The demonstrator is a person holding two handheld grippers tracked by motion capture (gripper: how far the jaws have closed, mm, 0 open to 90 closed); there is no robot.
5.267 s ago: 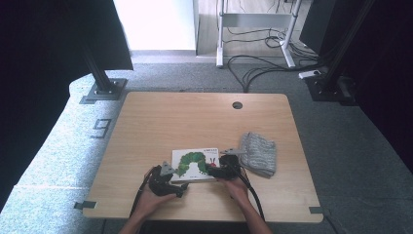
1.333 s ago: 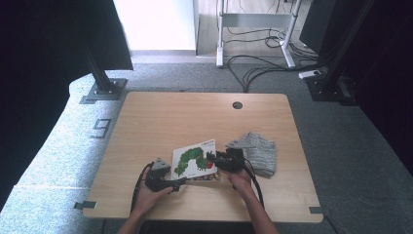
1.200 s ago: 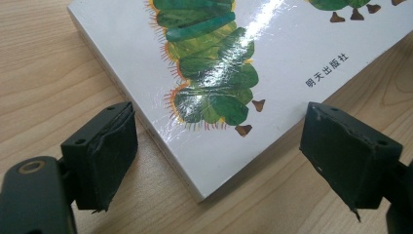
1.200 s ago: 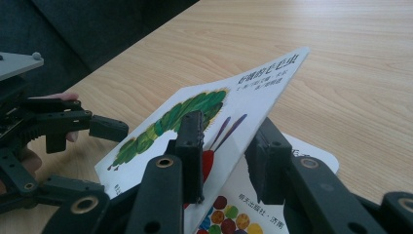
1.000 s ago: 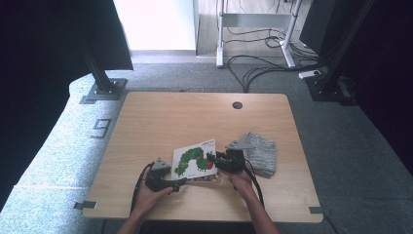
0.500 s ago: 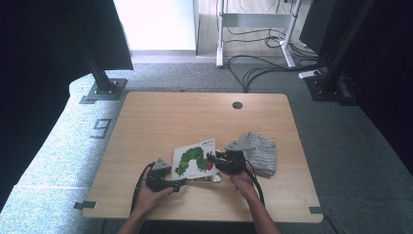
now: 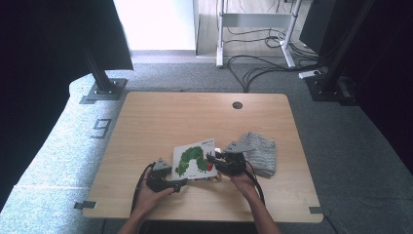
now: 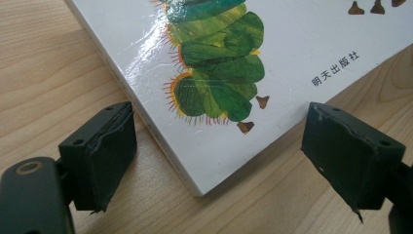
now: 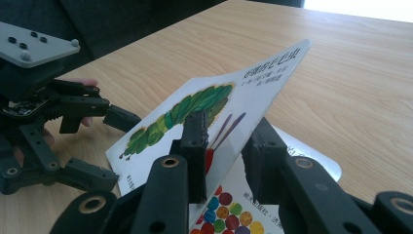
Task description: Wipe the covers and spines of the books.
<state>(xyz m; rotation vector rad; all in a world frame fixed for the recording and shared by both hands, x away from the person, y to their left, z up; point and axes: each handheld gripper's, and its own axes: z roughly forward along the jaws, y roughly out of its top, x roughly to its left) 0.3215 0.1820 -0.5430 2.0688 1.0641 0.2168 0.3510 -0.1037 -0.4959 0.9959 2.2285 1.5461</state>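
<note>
Our right gripper [image 9: 221, 161] is clamped on the front cover [image 9: 214, 112] of the caterpillar picture book [image 7: 196, 161], which five seconds ago lay shut and is now tilted up off the dotted page [image 9: 229, 204]. Our left gripper [image 8: 219, 146] stays wide open, holding nothing, straddling the book's near corner on the table [image 7: 204, 112], so we judge the book is opening while steadied.

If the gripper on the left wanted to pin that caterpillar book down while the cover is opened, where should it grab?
Probably at the near corner of the book, coming in low from the person's side. That corner lies flat on the table between the open jaws of the left gripper, and the spine edge there is thick enough to pinch. The right gripper already lifts the cover opposite.
</note>
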